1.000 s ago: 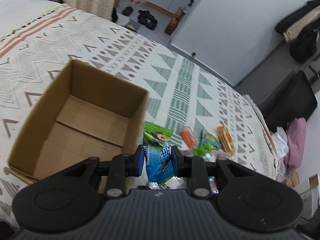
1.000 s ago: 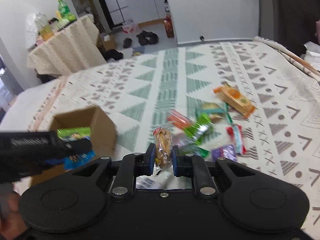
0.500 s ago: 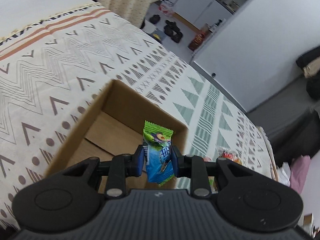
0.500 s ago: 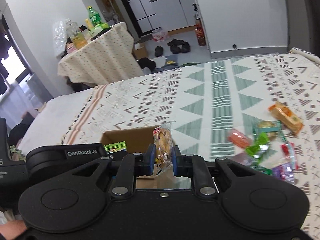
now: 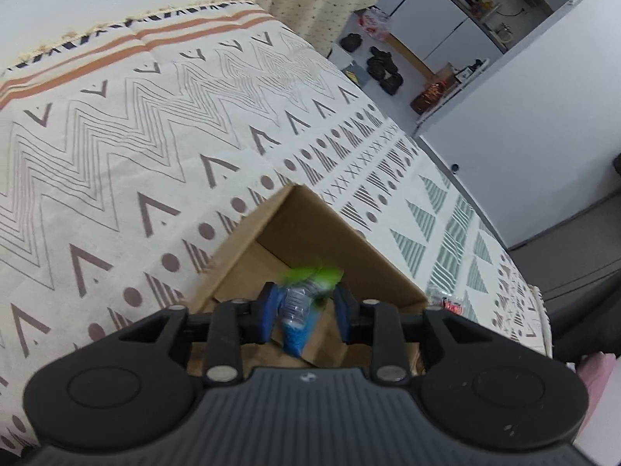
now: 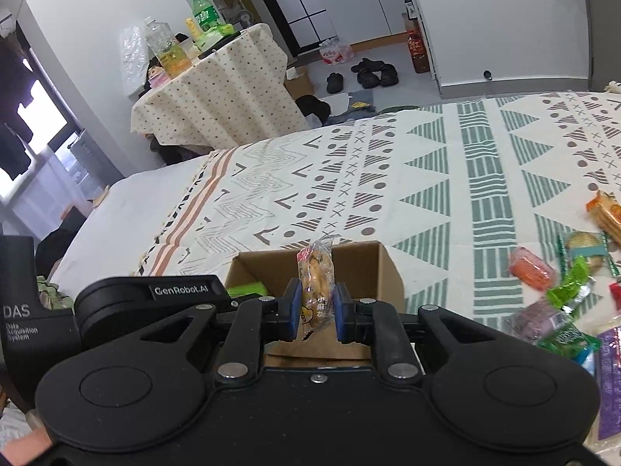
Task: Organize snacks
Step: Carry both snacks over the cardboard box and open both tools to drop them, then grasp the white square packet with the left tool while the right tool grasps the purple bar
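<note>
Left tool [image 5: 303,312] hangs over the open cardboard box [image 5: 361,260], its blue pads spread apart with the green-and-blue snack packet [image 5: 300,310] blurred between them; that one looks let go and dropping in. No other snack shows on the visible part of the box floor, so the sorting seems barely begun. Tall box walls rise close ahead and at both sides of the fingers, so the clean way out is straight up. All around lies patterned bedspread [image 5: 155,136], wide and bare.

Right tool [image 6: 315,306] is clenched on a clear-wrapped biscuit packet [image 6: 316,283], upright, poised at the near rim of the box [image 6: 361,264]. The left tool [image 6: 163,303] crowds the box's left side. Over to the right a heap of loose snacks [image 6: 559,291] waits on the bed, with an orange cracker pack [image 6: 605,213] near the frame edge.
</note>
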Demonstrator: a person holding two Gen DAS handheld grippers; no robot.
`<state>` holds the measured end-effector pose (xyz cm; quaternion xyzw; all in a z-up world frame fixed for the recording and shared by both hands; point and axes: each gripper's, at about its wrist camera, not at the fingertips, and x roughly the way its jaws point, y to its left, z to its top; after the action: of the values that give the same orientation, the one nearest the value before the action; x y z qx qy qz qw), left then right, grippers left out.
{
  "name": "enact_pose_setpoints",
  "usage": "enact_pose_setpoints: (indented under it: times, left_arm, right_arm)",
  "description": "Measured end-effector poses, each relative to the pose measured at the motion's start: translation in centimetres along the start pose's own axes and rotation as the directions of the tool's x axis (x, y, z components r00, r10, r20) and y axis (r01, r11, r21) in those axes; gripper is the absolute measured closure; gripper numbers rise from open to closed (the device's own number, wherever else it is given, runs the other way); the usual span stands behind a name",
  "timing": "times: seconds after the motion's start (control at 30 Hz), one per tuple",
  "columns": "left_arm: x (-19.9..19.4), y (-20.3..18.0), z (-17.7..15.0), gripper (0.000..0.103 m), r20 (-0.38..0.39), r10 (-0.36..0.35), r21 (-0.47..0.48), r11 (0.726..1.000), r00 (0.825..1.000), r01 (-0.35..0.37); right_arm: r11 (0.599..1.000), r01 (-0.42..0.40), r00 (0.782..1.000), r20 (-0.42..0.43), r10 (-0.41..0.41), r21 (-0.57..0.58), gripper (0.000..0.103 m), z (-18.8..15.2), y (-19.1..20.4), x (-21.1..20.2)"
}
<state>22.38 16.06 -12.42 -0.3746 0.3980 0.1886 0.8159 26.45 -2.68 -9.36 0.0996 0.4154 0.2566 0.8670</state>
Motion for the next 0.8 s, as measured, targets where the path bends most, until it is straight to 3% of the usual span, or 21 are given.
enact_pose_setpoints:
  times: [0.23,0.4,0.5,0.63,0.7,0.8]
  left_arm:
    - [-0.8,-0.3,-0.2,0.049,0.001,-0.003,0.007,1.000,1.000,0.003]
    - [-1.4,-1.0,-0.7,0.029,0.003,0.005,0.018,1.000,1.000,-0.005]
    - [-1.6,-2.0,-1.5,0.024,-0.003,0.012,0.051,0.999,1.000,-0.012]
    - [-1.9,-3.3,-2.9,0.015,0.004,0.015,0.106,0.994,1.000,-0.015]
    - [-2.0,-3.9,-3.6,0.009,0.008,0.018,0.138,0.990,1.000,-0.019]
    - [-1.8,-4.6,-4.6,0.008,-0.022,0.015,0.162,0.987,1.000,-0.012]
  right_arm:
    - [0.999,-0.044,0.999,-0.010,0.044,-0.005,0.080,0.6,0.1,0.7]
    - [1.000,-0.015,1.000,0.003,0.015,0.024,0.064,0.4,-1.5,-0.7]
    - [0.999,0.013,1.000,0.010,-0.014,0.046,0.056,-0.2,-3.0,-2.1]
    - [0.997,0.056,0.998,0.039,-0.059,0.061,0.035,-1.0,-4.7,-4.2]
    - [0.995,0.070,0.996,0.056,-0.074,0.071,0.030,-1.5,-5.5,-5.1]
    - [0.992,0.101,0.992,0.070,-0.107,0.081,0.017,-2.0,-6.7,-6.6]
